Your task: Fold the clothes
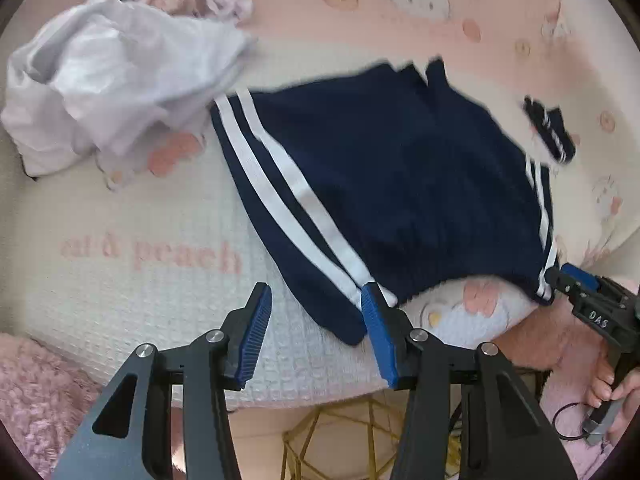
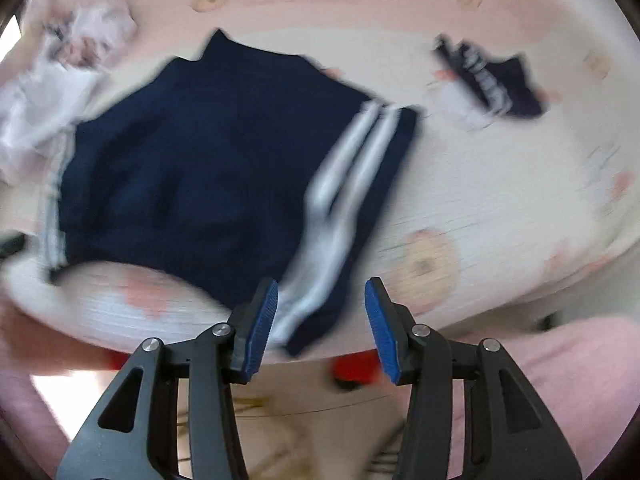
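Hovering with its blue-padded jaws spread wide and empty, the left gripper point(image 1: 316, 320) sits over the near edge of a pink-and-cream blanket point(image 1: 168, 304) printed with the partly readable words "& peach," its right pad just touching the striped hem of the navy shorts point(image 1: 384, 184) lying flat there. The right gripper point(image 2: 322, 320), seen in a blurred view, is likewise spread wide and holding nothing just short of the shorts' other striped corner, and its black body carries the letters "DAS." Farther out lie a crumpled white garment point(image 1: 112, 80) to the left and a small dark striped item point(image 1: 550, 130) to the right.
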